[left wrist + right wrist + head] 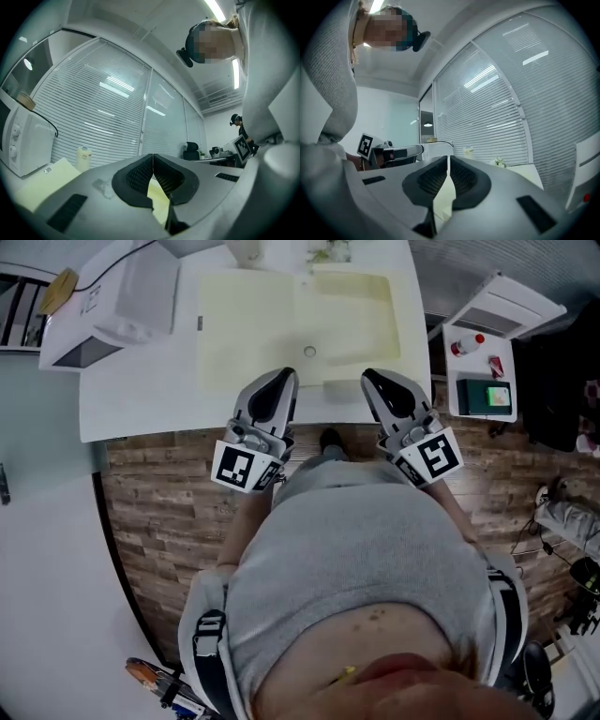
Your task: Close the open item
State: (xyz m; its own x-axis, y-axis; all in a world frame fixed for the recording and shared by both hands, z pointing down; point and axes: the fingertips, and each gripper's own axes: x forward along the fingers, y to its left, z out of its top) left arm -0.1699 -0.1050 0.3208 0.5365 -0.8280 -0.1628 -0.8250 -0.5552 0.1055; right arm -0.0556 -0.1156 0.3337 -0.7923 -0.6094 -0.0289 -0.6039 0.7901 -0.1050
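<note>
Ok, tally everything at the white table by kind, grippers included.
Grippers: 2, left gripper and right gripper, both shut
Microwave: 1
Brown roll on the microwave: 1
Yellow folder, open: 1
Bottle: 1
Flower bunch: 1
Total: 7

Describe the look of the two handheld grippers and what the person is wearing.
The left gripper and right gripper both have pale grey, tapering shells with black inserts on top. Each carries a white cube at its rear, printed with black square markers. The pads are black with a fine grid texture. The person wears a grey knitted top and dark harness straps.
</note>
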